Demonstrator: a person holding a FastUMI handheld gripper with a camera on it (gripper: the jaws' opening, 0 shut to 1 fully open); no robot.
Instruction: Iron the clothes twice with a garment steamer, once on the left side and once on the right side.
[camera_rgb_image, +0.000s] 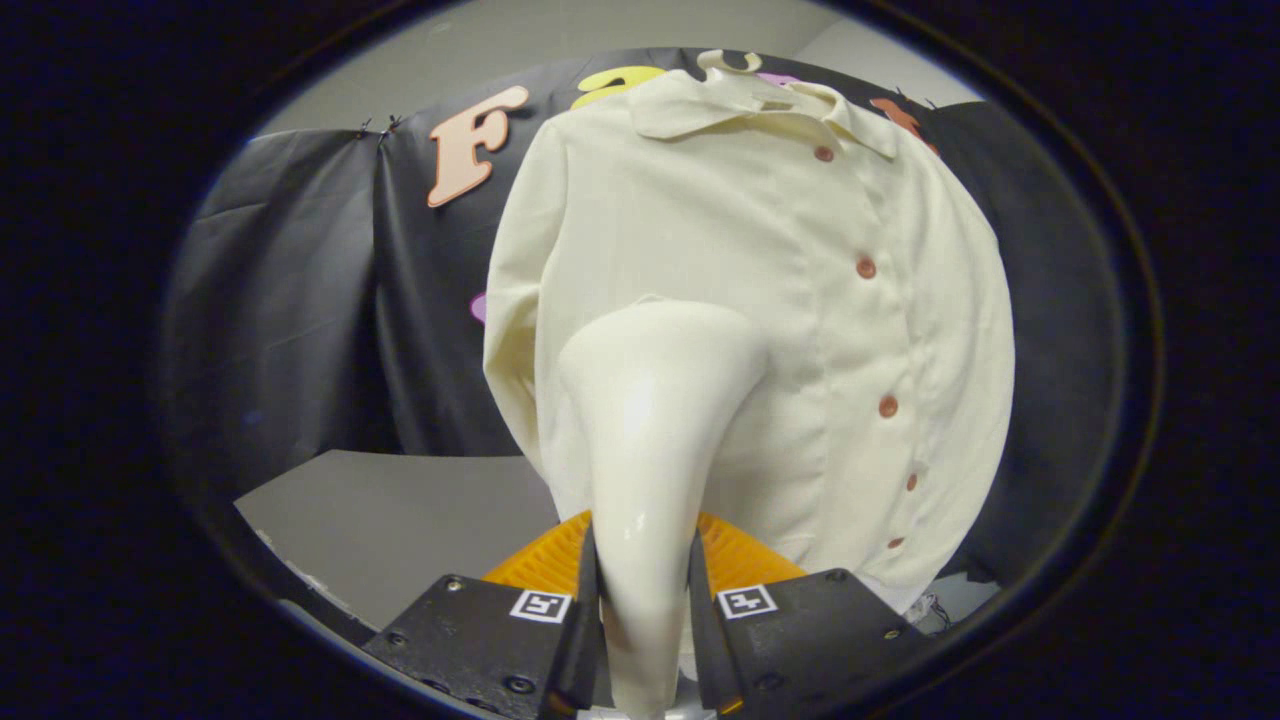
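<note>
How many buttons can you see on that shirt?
6 buttons run down the placket of the shirt: one below the collar, then near the hem. The steamer, gripped between the gripper fingers, may hide others.

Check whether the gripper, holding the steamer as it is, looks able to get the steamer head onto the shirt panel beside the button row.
Probably yes. The gripper is shut on the steamer, whose head already sits against the shirt, short of the buttons, with nothing between.
</note>
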